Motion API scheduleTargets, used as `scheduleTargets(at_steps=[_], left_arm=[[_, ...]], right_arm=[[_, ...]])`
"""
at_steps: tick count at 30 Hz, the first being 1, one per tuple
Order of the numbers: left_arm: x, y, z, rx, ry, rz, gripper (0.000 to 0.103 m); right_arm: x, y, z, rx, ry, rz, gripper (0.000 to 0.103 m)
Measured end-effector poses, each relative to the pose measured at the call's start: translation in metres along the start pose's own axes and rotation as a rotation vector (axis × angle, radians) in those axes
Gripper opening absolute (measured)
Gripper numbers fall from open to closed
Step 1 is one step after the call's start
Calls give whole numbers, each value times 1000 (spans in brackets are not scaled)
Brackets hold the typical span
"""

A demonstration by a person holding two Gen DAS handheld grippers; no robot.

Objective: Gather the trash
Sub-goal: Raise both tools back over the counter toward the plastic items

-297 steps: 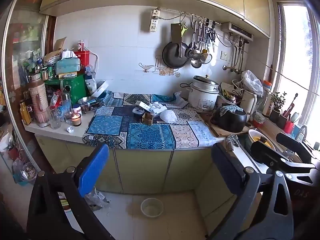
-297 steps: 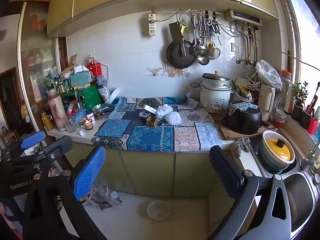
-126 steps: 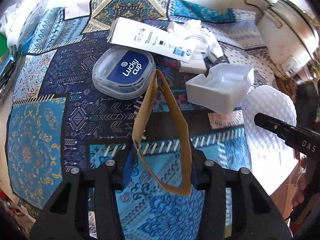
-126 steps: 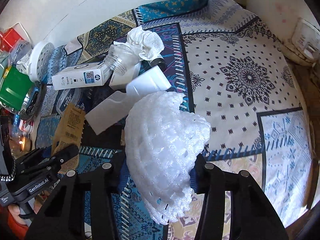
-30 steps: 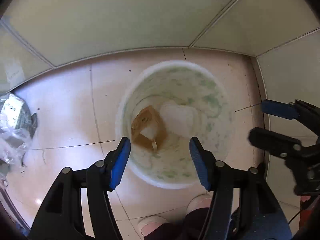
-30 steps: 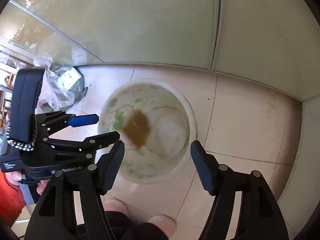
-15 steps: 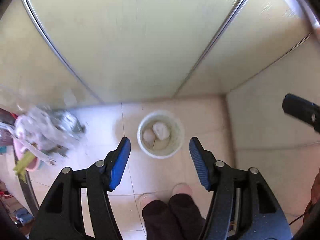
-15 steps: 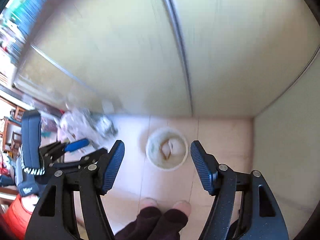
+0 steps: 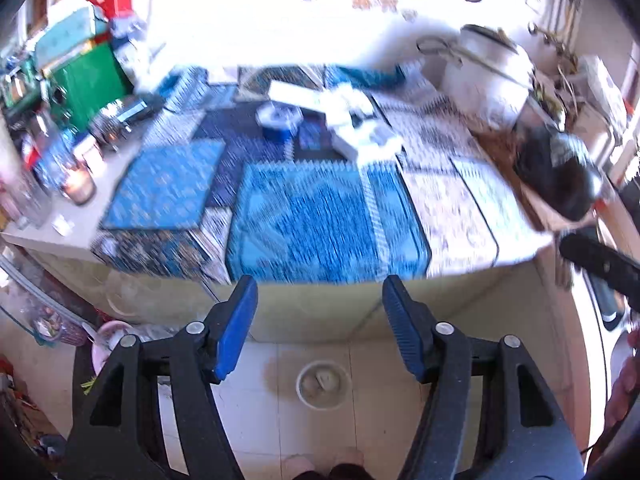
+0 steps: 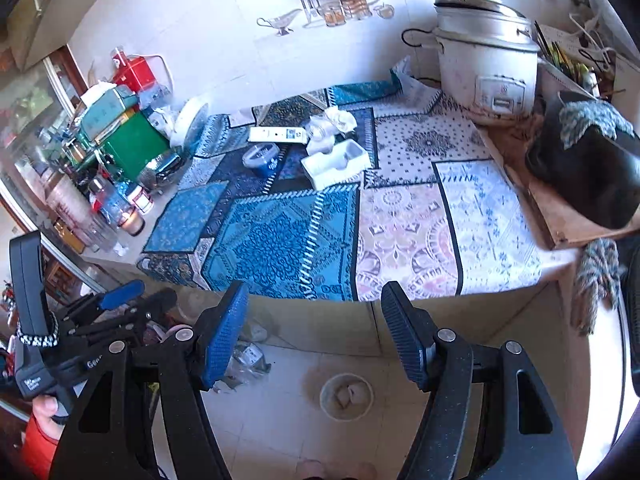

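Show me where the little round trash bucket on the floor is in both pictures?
Left wrist view: the trash bucket sits bottom centre, between the gripper's arms.
Right wrist view: the trash bucket is bottom centre too, slightly right.
Shared landmark: the white rice cooker, upper right in both.

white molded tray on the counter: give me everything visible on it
The white tray looks like molded pulp or foam packaging, roughly rectangular, with raised walls and two hollow compartments facing up. It lies flat on the patterned cloth near the middle of the counter, angled to the counter edge. A white bottle-like item sits against its far side; contact is unclear. The round blue-label lid lies to its left, apart. Neither gripper touches it. The left wrist view shows it blurred.
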State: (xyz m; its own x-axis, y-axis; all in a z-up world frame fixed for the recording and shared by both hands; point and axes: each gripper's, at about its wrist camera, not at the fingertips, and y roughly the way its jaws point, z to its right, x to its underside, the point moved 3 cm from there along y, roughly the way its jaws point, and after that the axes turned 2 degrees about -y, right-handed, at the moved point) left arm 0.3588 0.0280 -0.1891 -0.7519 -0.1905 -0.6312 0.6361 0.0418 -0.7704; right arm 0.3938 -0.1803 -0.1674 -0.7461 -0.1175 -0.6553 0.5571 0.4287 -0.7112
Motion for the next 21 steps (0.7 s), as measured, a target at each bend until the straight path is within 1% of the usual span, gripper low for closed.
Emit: scheduleTargets(at_steps=[1, 3, 6, 9, 10, 12, 16, 21], left_arm=[[-12, -7, -3, -8, -19, 17, 70], [-32, -18, -12, -22, -49, 47, 71], [-57, -18, -23, -37, -55, 66, 73], [-85, -8, -36, -42, -61, 75, 79], [-93, -1, -41, -39, -67, 79, 81], [-109, 14, -52, -30, -73, 81, 81], [-145, 58, -71, 20, -56, 58, 82], [-191, 123, -85, 72, 46, -45, 82]], right_arm=[[-5, -3, -3, 1, -5, 5, 69], [-15, 9, -22, 15, -14, 12, 72], [-32, 13, -30, 30, -17, 1, 73], [-47, 24, -26, 30, -4, -5, 73], [-51, 27, -25, 34, 0, -6, 73], [-61, 37, -21, 44, 15, -15, 73], [-83, 78, -18, 85, 66, -25, 73], [-113, 140, -15, 139, 182, -80, 73]])
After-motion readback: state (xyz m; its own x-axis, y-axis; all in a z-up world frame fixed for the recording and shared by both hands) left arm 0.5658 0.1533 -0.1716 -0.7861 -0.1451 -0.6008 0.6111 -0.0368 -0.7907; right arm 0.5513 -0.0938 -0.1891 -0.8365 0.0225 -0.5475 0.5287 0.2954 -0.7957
